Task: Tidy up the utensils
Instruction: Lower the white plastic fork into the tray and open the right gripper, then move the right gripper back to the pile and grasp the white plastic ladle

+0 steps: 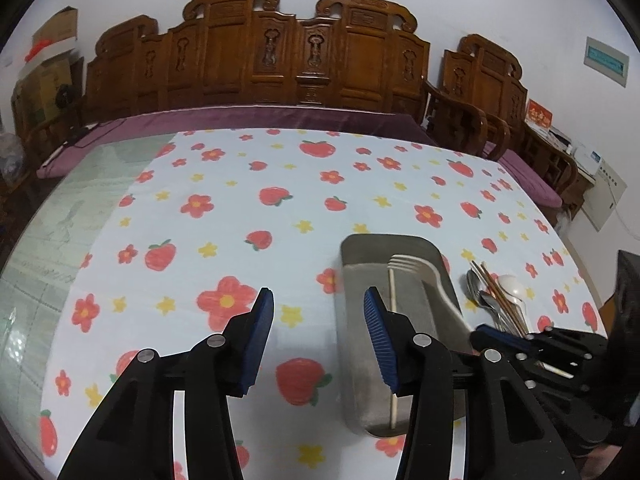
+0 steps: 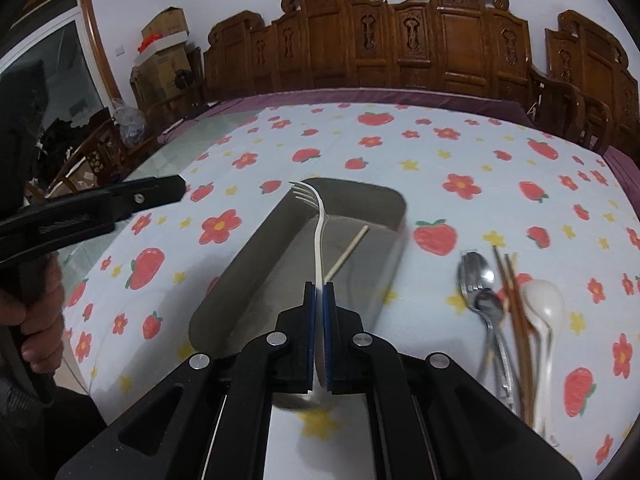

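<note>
- Our right gripper (image 2: 319,292) has its blue pads pressed together on the handle of a white fork (image 2: 319,236), whose tines point away toward the far end of the grey tray (image 2: 240,256).
- Our left gripper (image 1: 318,320) is spread wide and holds nothing; it hangs above the tablecloth (image 1: 240,200), with the tray's left wall just beside its right finger.
- We judge the job at an early stage: one pale chopstick (image 2: 347,253) already lies in the tray, and the fork is over it but not yet let go.
- Left to sort, on the cloth to the right of the tray, is a pile: metal spoons (image 2: 482,292), brown chopsticks (image 2: 516,300) and a white spoon (image 2: 542,300).
- Our right hand reaches in low from the near side, with the fork lengthwise along the tray.
- Our left hand (image 2: 38,320) grips its handle, well clear at the left.
</note>
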Available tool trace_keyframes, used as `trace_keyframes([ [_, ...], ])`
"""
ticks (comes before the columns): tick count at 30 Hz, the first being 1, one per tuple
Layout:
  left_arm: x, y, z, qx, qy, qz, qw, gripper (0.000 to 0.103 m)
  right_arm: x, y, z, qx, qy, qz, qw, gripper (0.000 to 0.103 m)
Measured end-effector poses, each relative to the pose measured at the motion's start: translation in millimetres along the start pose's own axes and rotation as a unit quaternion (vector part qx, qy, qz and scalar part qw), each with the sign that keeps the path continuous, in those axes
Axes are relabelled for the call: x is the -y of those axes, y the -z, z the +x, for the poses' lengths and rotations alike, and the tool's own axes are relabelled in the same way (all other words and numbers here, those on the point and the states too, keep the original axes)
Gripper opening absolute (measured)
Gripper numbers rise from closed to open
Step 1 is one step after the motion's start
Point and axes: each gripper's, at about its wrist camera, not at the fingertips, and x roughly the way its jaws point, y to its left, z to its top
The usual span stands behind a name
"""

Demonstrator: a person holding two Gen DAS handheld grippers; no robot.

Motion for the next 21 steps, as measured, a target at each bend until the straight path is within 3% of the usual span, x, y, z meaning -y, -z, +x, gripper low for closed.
trace_keyframes([
  [10, -7.9, -1.7, -0.7, 0.000, -0.002, -0.005, 1.0000, 0.045, -0.7, -9.3, 44.2, -0.035, 0.009, 0.031, 0.999, 0.005],
  [21, 1.0, 0.8, 2.4, -0.004, -0.003, 0.004, 1.0000, 0.045, 2.3, -6.0, 49.5, -0.038, -0.033, 0.034, 0.998, 0.007],
])
